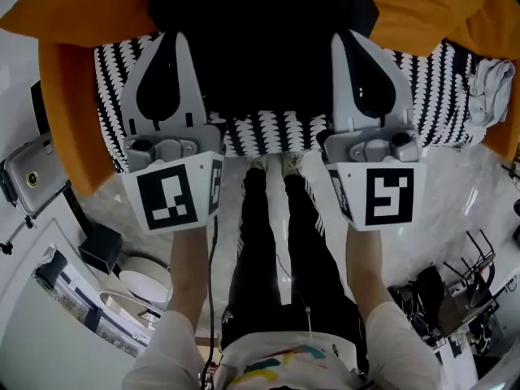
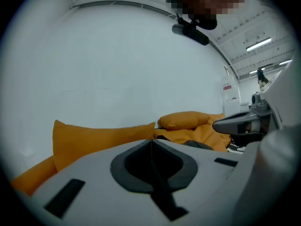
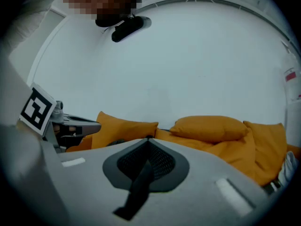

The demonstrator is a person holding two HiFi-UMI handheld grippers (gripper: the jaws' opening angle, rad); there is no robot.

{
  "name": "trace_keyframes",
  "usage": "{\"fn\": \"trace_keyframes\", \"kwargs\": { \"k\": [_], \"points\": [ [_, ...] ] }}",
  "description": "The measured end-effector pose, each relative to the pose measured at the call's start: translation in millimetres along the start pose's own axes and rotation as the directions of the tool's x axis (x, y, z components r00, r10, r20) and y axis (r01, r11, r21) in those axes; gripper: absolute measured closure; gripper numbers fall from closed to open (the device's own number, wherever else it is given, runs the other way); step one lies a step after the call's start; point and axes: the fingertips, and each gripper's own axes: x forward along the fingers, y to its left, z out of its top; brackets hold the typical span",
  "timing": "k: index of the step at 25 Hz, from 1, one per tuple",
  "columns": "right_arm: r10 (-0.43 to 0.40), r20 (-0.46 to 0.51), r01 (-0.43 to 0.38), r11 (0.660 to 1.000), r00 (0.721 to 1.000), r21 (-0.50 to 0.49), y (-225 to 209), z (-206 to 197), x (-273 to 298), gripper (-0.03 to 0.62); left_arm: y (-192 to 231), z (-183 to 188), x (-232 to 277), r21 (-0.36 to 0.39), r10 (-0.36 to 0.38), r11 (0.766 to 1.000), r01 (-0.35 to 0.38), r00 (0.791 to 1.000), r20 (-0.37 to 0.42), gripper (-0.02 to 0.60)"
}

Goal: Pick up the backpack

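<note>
While my left gripper (image 1: 173, 41) and right gripper (image 1: 348, 39), both shut and empty, hung near the black backpack (image 1: 260, 55) on approach, opening them seemed my next move.

A black-and-white patterned blanket (image 1: 268, 128) lies spread out. Orange pillows flank it, one at its left (image 1: 73, 112) and another at its upper right (image 1: 422, 6). A crumpled white cloth (image 1: 490, 88) rests at its right edge. A phone (image 1: 32, 173) sits left of it.

Seen from above, the left gripper (image 1: 176, 41) and right gripper (image 1: 347, 39), jaws together, point side by side at a black backpack (image 1: 260, 39) on a black-and-white patterned bed cover (image 1: 268, 128). Orange cushions (image 1: 69, 23) lie far left and right.
</note>
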Motion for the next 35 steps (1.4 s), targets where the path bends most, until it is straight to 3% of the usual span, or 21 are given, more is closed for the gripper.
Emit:
{"fn": "trace_keyframes", "kwargs": {
  "k": [4,10,15,21,26,27,29,31,33,35],
  "points": [
    [-0.026,-0.053,0.030,0.998,0.998,0.061,13,-41,-16,0.589,-9,-41,-18,0.009,-0.011,1.000,0.012,0.998,-0.055,0.565],
    [0.032,-0.098,-0.021,0.993,0.995,0.114,26,-71,-28,0.589,-9,-73,-26,-0.078,-0.009,0.997,0.003,0.997,-0.078,0.565],
    [0.041,-0.125,-0.032,0.997,0.991,0.077,28,-63,-31,0.589,-4,-67,-30,-0.082,0.029,0.996,-0.036,0.996,-0.080,0.565],
    [0.058,-0.108,-0.046,0.993,0.993,0.107,24,-40,-30,0.589,-6,-48,-30,-0.076,0.021,0.997,-0.026,0.997,-0.077,0.565],
    [0.013,-0.135,0.010,0.987,0.991,0.163,16,-39,-29,0.589,1,-44,-35,-0.069,0.029,0.997,-0.035,0.996,-0.080,0.563],
    [-0.003,-0.143,0.029,0.983,0.990,0.179,10,-41,-28,0.589,1,-45,-33,-0.081,0.024,0.996,-0.031,0.996,-0.084,0.557],
    [-0.036,-0.153,0.066,0.978,0.988,0.196,-2,-42,-25,0.589,2,-51,-28,-0.128,0.007,0.992,-0.021,0.994,-0.108,0.458],
    [-0.058,-0.161,0.089,0.977,0.985,0.195,-13,-40,-21,0.589,8,-57,-24,-0.176,0.005,0.984,-0.028,0.991,-0.132,0.434],
    [-0.068,-0.175,0.104,0.974,0.982,0.204,-20,-39,-15,0.449,17,-63,-18,-0.183,0.020,0.982,-0.046,0.989,-0.144,0.403],
    [-0.091,-0.199,0.134,0.967,0.976,0.217,-27,-44,-8,0.368,28,-71,-10,-0.179,0.039,0.981,-0.068,0.986,-0.164,0.353]
  ]
}}
